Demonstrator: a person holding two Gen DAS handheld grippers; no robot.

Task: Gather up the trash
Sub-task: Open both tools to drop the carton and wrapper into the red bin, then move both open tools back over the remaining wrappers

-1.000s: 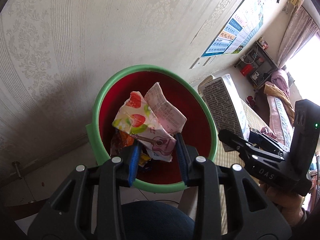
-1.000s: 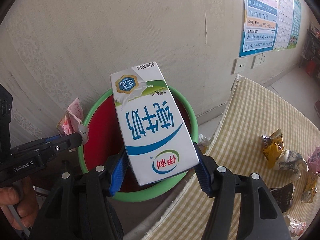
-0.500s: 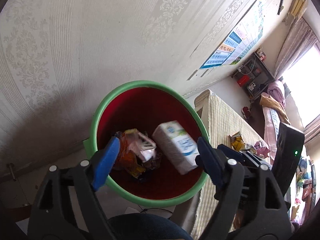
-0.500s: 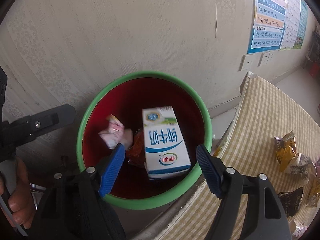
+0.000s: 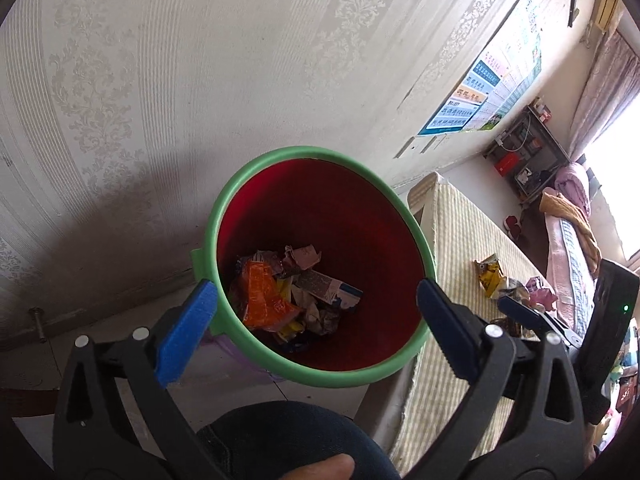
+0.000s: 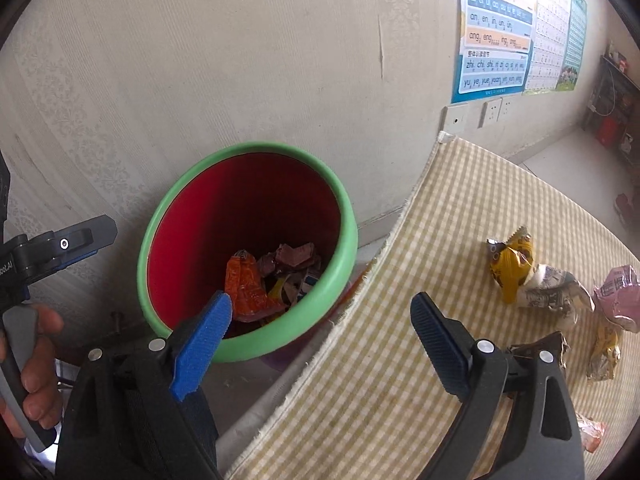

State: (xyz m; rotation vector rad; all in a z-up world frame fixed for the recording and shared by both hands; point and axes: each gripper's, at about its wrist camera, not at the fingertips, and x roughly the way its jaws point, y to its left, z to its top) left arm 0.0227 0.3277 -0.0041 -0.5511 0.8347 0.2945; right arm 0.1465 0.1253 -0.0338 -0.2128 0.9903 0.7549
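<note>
Both grippers, left gripper (image 5: pixel 316 304) and right gripper (image 6: pixel 320 320), hang with fingers just spread and nothing between them — the dropped trash lies in the one bin (image 5: pixel 256 168). About five wrappers (image 6: pixel 512 268) remain on the checked mat (image 6: pixel 400 360), bunched close. Likely fault — a grasp catching two at once.

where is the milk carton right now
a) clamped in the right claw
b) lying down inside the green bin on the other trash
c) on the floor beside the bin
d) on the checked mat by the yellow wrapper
b: the milk carton lies on its side among wrappers at the bottom of the green bin, and the right claw stands open with nothing between its pads.
</note>
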